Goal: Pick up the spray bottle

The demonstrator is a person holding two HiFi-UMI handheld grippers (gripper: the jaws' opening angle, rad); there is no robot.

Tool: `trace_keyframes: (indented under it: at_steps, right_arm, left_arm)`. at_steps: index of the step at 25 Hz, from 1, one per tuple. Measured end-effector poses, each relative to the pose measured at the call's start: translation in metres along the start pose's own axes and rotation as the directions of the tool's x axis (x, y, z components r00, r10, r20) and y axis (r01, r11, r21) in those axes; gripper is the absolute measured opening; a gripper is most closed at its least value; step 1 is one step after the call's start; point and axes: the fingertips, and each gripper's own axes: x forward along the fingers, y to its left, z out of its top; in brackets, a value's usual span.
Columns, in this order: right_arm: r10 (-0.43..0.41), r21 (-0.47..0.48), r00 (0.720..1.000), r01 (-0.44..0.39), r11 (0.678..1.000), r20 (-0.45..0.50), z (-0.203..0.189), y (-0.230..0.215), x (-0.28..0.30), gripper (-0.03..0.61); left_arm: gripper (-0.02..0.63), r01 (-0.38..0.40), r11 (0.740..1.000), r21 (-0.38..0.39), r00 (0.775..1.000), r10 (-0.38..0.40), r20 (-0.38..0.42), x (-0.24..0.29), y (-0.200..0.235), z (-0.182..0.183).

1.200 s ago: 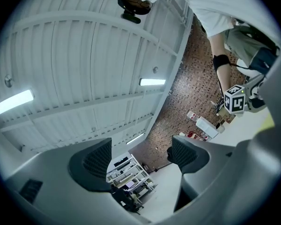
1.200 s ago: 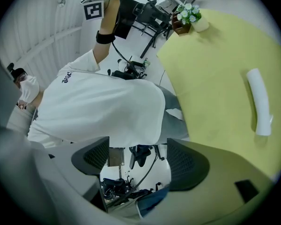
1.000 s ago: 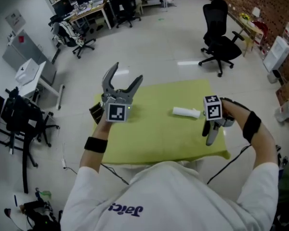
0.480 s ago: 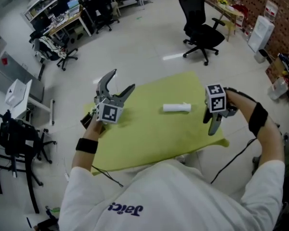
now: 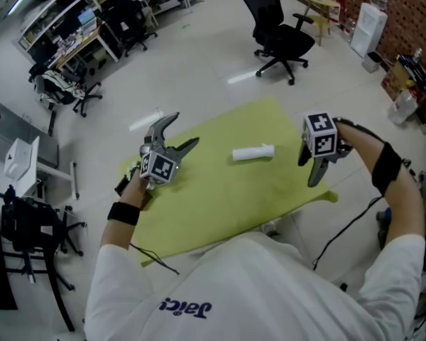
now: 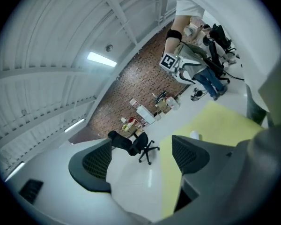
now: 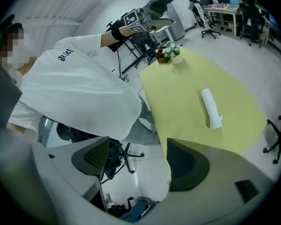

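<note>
- In the middle of the table, on its yellow-green cloth, the spray bottle lies on its side, running left to right, with nothing touching it
- The left gripper is held above the left part of the table, well apart from the bottle and tilted up toward the far side; its claw is spread wide and empty, and its own view looks between the jaws at bare floor and an office chair
- The right gripper hangs at the right edge of the table, pointing down and back toward the person; its claw is also spread with nothing in it, and in its view the bottle sits off to the right of the jaws, not between them
- Neither claw is aimed at the bottle, so the reach seems not yet begun; both look parked at the sides, ready
- The right gripper is the nearer one; it would likely need to swing toward the table's middle and straddle the bottle's narrow width
- A round bottle lying flat may roll if one jaw nudges it first
</note>
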Motion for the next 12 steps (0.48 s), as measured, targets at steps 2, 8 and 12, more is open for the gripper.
trace_keyframes:
  at_steps: [2, 8, 12]
  right_arm:
    - [-0.033, -0.01, 0.999, 0.033, 0.999, 0.009, -0.004, -0.001, -0.002, 0.399]
    - [-0.126, -0.001, 0.991, 0.126, 0.992, 0.04, -0.021, -0.002, -0.002, 0.399]
    - [-0.171, 0.025, 0.983, 0.169, 0.985, 0.075, -0.028, -0.002, 0.0, 0.399]
  left_arm:
    - [0.414, 0.06, 0.998, -0.009, 0.998, -0.06, -0.027, 0.007, -0.011, -0.005]
    - [0.414, 0.186, 0.982, -0.036, 0.979, -0.188, -0.079, 0.021, -0.04, -0.025]
    - [0.414, 0.254, 0.961, -0.111, 0.962, -0.262, -0.07, 0.028, -0.05, -0.036]
